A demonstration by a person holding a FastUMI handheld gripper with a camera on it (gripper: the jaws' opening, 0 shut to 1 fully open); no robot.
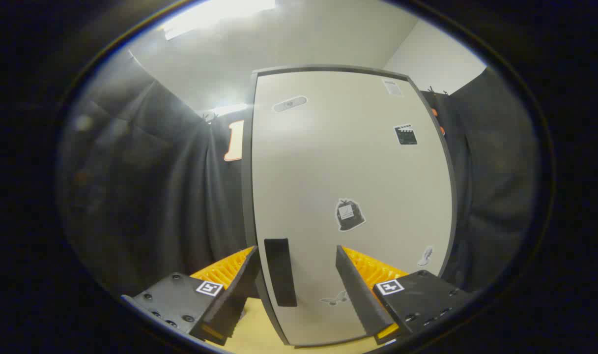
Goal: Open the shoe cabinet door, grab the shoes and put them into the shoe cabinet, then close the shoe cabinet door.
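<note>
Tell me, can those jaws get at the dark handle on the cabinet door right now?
Probably yes. The gripper is open, and the handle sits between its jaws on the closed shoe cabinet door, with nothing blocking the way.

Bright ceiling light (215,14) overhead-left, blown out, hazy flare washing down over dark curtain (146,196). Soft glare patch on cabinet door (338,167) upper half. Fisheye bows door edges. Focus decent centre, periphery dim, smeared.

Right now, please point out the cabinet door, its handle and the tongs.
cabinet door (348,162): gripper view, bare middle of panel.
handle (280,272): gripper view, middle of dark bar.
tongs (297,279): gripper view, open, midway between fingertips.
</note>
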